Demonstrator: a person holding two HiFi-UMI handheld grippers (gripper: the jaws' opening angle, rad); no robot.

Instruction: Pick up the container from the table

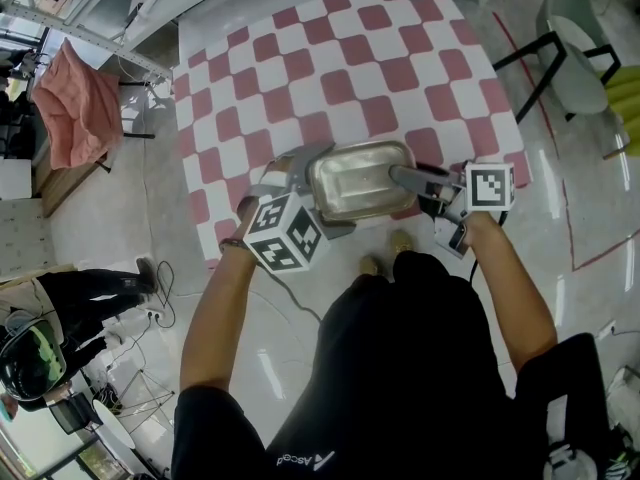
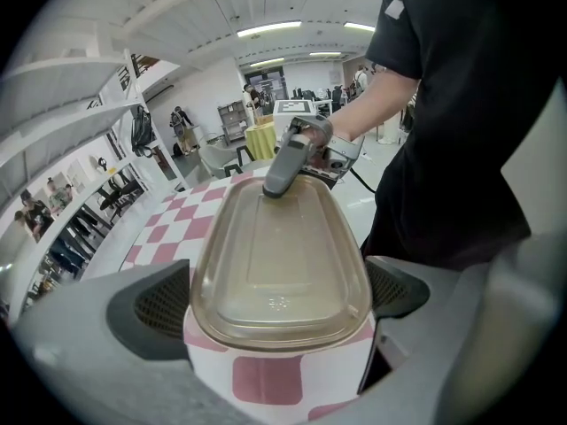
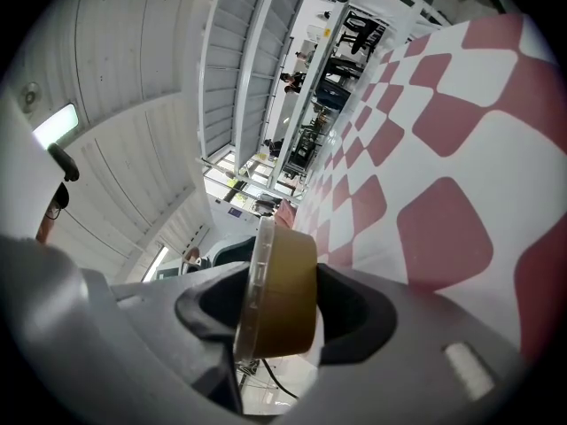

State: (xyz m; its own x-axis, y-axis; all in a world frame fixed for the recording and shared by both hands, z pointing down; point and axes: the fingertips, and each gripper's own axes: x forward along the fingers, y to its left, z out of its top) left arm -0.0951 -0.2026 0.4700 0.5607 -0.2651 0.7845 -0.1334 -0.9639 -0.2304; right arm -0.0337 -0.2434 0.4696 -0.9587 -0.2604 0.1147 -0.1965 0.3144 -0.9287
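Note:
The container (image 1: 360, 178) is a shallow brown tub with a clear lid, and it hangs over the near edge of the table (image 1: 340, 58) with its pink-and-white checked cloth. My left gripper (image 1: 325, 193) straddles its left end. In the left gripper view both pads (image 2: 164, 304) lie against the rim of the container (image 2: 279, 264). My right gripper (image 1: 400, 178) holds the opposite end and is turned on its side. In the right gripper view the container (image 3: 279, 295) stands edge-on, with one jaw of my right gripper (image 3: 275, 304) on the lid and the other on the base.
A chair (image 1: 575, 28) stands to the right of the table. A pink cloth (image 1: 75, 103) is draped over furniture at the left. Another person (image 1: 90, 293) crouches on the shiny floor at the lower left. Red tape lines (image 1: 570, 218) cross the floor on the right.

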